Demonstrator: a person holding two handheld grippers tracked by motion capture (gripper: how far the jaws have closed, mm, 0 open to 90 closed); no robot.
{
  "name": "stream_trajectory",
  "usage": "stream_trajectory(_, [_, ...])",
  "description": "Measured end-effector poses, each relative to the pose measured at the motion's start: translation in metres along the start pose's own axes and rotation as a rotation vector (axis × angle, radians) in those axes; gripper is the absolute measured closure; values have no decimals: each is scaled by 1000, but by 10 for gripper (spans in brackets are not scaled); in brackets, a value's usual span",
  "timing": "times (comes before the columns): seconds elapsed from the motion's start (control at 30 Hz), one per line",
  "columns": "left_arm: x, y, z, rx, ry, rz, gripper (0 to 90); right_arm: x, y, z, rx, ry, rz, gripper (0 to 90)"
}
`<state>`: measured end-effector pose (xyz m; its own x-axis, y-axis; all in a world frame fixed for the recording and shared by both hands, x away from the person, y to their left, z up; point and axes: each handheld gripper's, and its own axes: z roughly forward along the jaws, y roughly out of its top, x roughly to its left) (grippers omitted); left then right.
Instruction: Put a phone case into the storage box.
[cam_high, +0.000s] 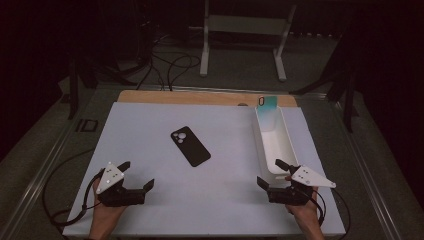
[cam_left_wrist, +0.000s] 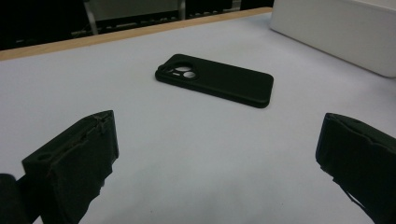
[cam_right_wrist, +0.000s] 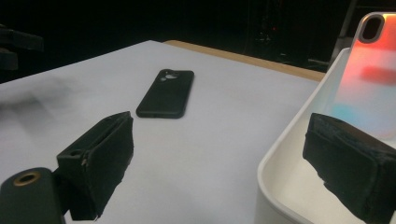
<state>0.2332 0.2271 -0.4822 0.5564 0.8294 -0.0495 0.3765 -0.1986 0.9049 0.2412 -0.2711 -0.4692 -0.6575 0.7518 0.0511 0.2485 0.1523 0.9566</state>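
A black phone case (cam_high: 190, 146) lies flat in the middle of the white table sheet (cam_high: 165, 200), camera cutout toward the far left; it also lies ahead of the jaws as the black case (cam_left_wrist: 215, 80) and the black case (cam_right_wrist: 166, 93). My left gripper (cam_high: 138, 176) rests open at the near left, empty. My right gripper (cam_high: 270, 173) stands open at the near right, its right jaw over the near end of a long white tray (cam_high: 286, 145). A pink-to-teal iridescent case (cam_right_wrist: 369, 79) leans upright at the tray's far end, seen as the iridescent case (cam_high: 268, 105).
The white tray (cam_left_wrist: 336, 32) runs front to back along the sheet's right side. A wooden table edge (cam_high: 200, 97) shows behind the sheet. Cables (cam_high: 65, 185) trail off the table's near left. A white stand (cam_high: 242, 35) and floor cables lie beyond the table.
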Motion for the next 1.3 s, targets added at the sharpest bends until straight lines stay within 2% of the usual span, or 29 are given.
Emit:
stream_trajectory(0.43, [0,-1,1,3,2,3,0,-1,4,3,41,-11,19,87])
stream_trajectory(0.67, [-1,-1,1,5,5,0,0,1,23,7,86,17,18,79])
stream_trajectory(1.0, [-1,-1,1,6,7,1,0,4,49,16,98,41,12,79])
stream_trajectory(1.13, [-1,-1,1,7,7,1,0,6,65,25,128,71,33,78])
stream_trajectory(1.3, [-1,-1,1,9,7,2,0,11,77,35,170,80,15,78])
